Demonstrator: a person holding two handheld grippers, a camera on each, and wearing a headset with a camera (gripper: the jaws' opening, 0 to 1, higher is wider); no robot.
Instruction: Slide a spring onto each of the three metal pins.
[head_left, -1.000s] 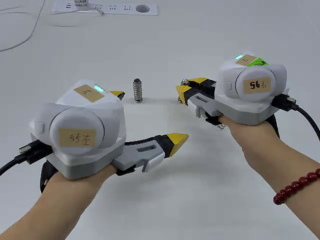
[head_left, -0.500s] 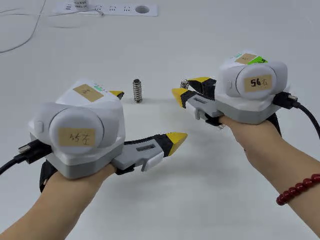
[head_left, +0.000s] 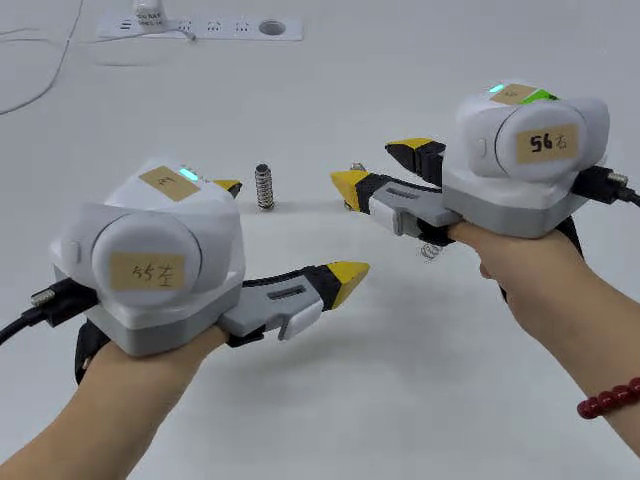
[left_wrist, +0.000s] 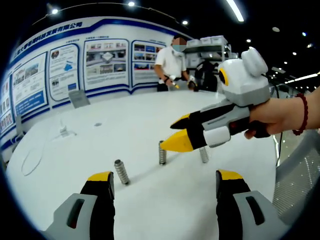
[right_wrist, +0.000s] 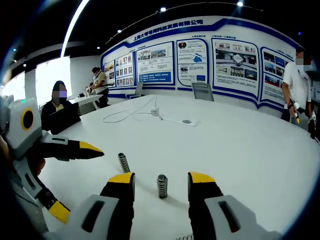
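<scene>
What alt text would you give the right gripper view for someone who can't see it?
An open right gripper frames a spring-covered pin standing on a white table. A second sprung pin stands nearby; the open left gripper juts in from the side.

Three short metal pins stood upright in a row on the white table (head_left: 300, 400), spaced apart from one another. The left pin (head_left: 264, 186) wore a grey coil spring (left_wrist: 121, 171) over its whole length, and the middle pin (right_wrist: 161, 186) was sleeved in the same way. Whether the third pin (left_wrist: 203, 154) carried one could not be told. What looked like a small loose spring (head_left: 430, 250) lay flat close by.
</scene>
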